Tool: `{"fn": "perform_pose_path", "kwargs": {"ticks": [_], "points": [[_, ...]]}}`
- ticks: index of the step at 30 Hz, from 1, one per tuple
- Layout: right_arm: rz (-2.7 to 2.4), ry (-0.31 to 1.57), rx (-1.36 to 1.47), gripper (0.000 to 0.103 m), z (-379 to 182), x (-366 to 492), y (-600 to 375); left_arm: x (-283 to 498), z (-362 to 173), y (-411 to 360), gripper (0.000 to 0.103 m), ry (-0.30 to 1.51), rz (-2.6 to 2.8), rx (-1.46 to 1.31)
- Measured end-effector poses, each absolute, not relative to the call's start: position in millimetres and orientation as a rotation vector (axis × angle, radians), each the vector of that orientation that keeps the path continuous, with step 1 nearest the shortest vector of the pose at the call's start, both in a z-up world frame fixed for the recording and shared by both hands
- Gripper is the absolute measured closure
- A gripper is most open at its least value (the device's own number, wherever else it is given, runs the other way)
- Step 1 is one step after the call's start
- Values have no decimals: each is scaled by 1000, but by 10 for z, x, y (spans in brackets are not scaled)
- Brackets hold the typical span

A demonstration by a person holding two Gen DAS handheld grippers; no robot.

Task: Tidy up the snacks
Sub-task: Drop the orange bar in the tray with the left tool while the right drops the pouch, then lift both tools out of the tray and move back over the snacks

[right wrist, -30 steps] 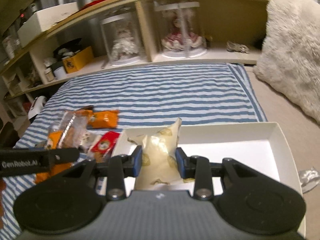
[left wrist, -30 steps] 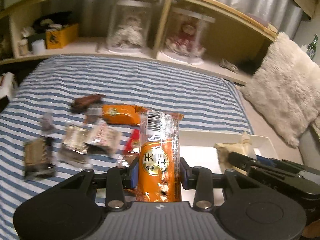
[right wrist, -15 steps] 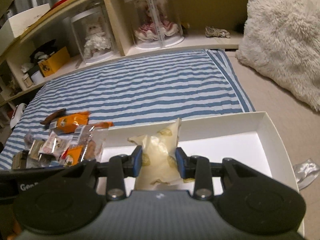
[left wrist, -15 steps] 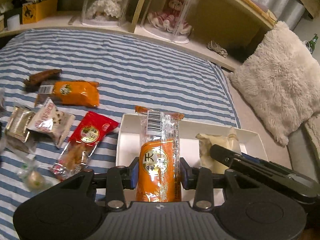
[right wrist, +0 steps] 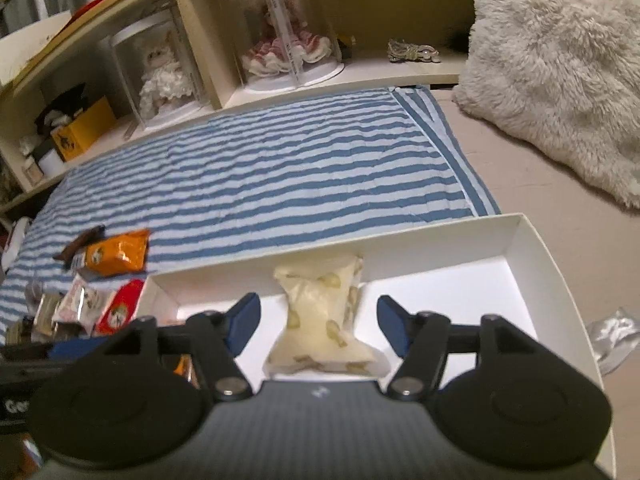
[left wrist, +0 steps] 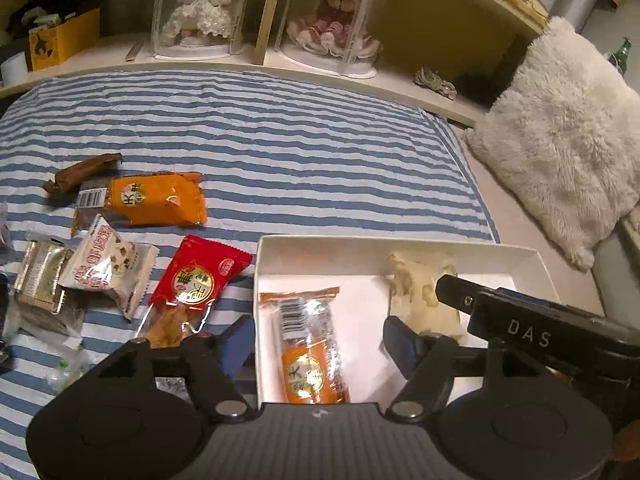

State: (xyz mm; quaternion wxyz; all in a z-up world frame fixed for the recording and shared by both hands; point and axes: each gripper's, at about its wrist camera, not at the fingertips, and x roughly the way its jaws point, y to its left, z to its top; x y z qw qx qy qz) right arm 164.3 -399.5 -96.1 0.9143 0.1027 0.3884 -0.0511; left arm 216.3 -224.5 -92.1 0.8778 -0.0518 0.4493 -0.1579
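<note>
Both tools wide open now, and I've got nothing gripped on either side. My left tool (left wrist: 318,340) sits low centre in its view, and the orange snack pack (left wrist: 310,346) lies flat in the white box (left wrist: 400,242) right between its spread fingers, touching neither. Same story on my right tool (right wrist: 318,322): the pale cream pouch (right wrist: 324,320) rests in the box (right wrist: 532,248) between the fingers, both blue pads clear of it. Half a second back each tool was clamped on its packet; now both packets are released and lying on the box floor, orange one to the left, cream one (left wrist: 420,292) to the right. Count: two snacks in the box. Out on the striped bedspread (left wrist: 280,140), left half of the left view, I make out one orange packet (left wrist: 158,200), one red packet (left wrist: 198,276), one white packet (left wrist: 106,266), one brown bar (left wrist: 82,172) and one gold-foil packet (left wrist: 40,276); further wrappers at the far left edge are too blurred to count. Two dolls in clear cases (left wrist: 200,8) stand on the shelf at the top, with one furry cushion (left wrist: 560,140) at right.
</note>
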Motion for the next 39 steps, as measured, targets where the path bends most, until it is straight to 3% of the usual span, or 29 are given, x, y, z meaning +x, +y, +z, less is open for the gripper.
{"fn": "perform_pose_path", "kwargs": {"ticks": [14,24,39], "points": [[-133,812,135,20,-857,1386,-3926,1918,-807,-2007,2,934,-301,-44],[-155,788,98,1,-664,1147,-3825,1763,-632,-1787,0,906,-272,-33],[-161,714,50,1,-404,738,-3654,1498,-352,-1386,0,837,-221,-15]]}}
